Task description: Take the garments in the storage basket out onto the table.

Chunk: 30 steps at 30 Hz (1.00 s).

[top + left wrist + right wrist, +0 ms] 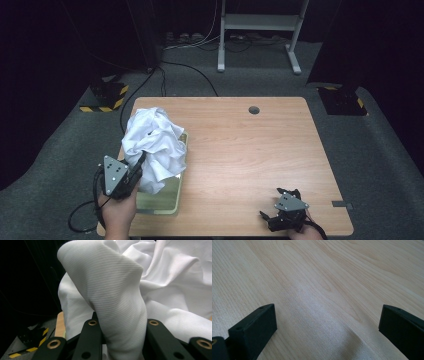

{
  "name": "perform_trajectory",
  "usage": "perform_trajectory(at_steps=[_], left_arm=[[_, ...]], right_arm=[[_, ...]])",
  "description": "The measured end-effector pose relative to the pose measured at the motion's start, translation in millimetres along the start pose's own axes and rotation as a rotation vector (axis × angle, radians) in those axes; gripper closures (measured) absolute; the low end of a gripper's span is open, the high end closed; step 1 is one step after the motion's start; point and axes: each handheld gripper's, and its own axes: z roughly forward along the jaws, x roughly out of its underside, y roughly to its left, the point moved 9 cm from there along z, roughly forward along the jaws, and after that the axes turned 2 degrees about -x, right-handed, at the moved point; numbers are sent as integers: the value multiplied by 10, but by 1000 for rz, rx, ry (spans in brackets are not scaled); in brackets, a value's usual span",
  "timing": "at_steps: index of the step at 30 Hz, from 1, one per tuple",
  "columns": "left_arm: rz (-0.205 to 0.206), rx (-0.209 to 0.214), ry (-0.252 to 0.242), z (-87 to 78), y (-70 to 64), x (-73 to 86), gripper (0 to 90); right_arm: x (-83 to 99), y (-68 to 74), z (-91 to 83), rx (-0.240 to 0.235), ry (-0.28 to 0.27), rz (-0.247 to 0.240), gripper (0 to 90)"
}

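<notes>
Gripping a fold of the crumpled white cloth (154, 145), the left claw (134, 172) sits at the near left corner of the bench (250, 150), jaws closed on the fabric between them. The cloth bunches up just beyond it, heaped over a shiny tray (167, 197). The right claw (280, 217) rests near the right front edge, jaws spread wide, holding nothing.

A lab: black curtains (60, 50), hazard-striped stand bases (106, 97), floor cables (200, 42).
</notes>
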Motion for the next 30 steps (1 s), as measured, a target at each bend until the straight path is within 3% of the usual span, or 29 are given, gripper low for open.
perform_trajectory(at_steps=[10,30], left_arm=[[-8,-13,-82,-104,-38,-197,768],[-17,17,-88,-60,-199,-189,765]], right_arm=[[0,1,0,-1,0,-1,10],[1,4,1,-1,1,-3,9]])
